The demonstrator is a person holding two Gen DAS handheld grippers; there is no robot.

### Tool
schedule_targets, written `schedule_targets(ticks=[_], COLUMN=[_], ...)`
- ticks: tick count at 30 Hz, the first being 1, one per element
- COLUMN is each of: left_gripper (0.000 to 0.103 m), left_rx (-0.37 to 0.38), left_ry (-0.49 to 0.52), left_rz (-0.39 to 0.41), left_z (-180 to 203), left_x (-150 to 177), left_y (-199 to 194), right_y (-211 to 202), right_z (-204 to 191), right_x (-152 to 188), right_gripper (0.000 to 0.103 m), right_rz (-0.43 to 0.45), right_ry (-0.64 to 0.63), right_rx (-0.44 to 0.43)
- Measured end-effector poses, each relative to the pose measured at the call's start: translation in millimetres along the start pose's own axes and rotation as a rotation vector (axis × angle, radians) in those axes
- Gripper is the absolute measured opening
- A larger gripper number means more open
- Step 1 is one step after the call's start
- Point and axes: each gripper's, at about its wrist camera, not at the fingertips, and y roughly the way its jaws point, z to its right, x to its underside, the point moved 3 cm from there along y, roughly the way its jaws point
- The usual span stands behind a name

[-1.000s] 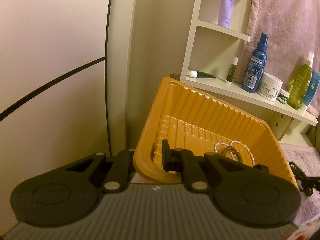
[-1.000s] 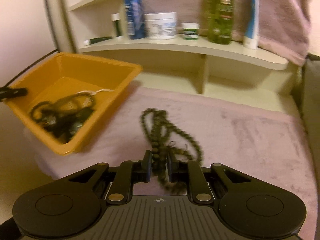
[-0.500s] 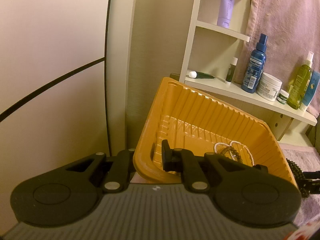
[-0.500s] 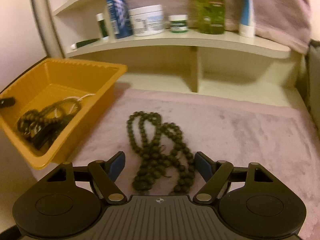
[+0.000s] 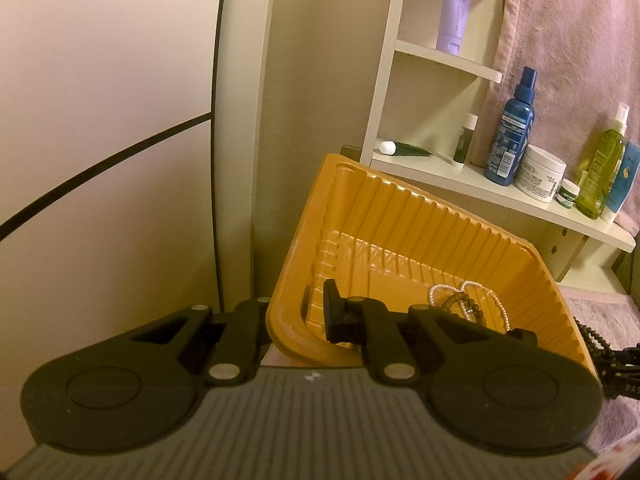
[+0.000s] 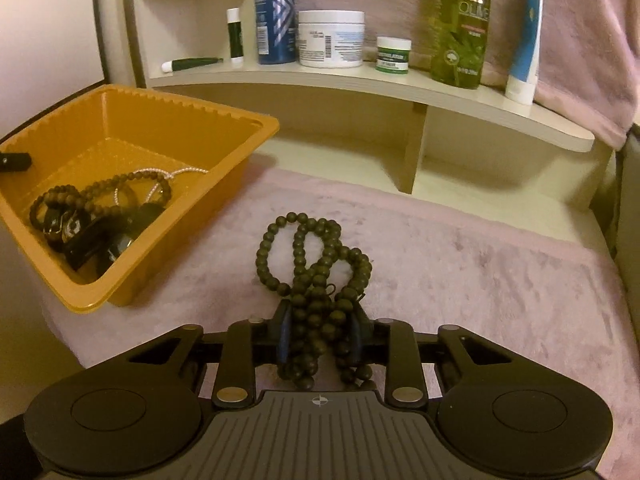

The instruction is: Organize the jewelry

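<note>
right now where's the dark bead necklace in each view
Left wrist: only a short run of the dark bead necklace shows at the far right edge, beside the orange tray.
Right wrist: lower centre on the pink cloth, with the closing jaws of the right gripper around it.
Shared landmark: the blue spray bottle on the shelf.

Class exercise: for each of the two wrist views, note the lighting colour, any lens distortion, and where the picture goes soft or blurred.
Left wrist view: warm yellowish light; fisheye bends the cream wall shelf and the dark wall line; the ribbed orange plastic tray is sharp.
Right wrist view: same warm cast; the shelf curves; corners darken; the dark wooden bead necklace on the pink plush mat is crisp, bottle labels soft.
</note>
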Motion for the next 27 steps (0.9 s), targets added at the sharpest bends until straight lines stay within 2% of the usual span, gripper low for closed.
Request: schedule_targets(ticks=[6,15,27], left_gripper=[0.011,0.011,0.011], left_rx=[0.003,0.004,0.010], left_ry=[0.004,0.013,0.010], left_rz=[0.002,0.009,0.012], left_z=[0,3,2], left_x=[0,0,1], left_y=[0,-4,-7], right_y=[-3,-50,-122], right_z=[2,12,2], right_x=[-7,-40,-93], right_gripper=[0.012,0.012,0.012], right_rz=[-0.011,0.127,0.264], right_ry=[0.049,0.123,0.102], right_rx=[0.006,0.011,0.009])
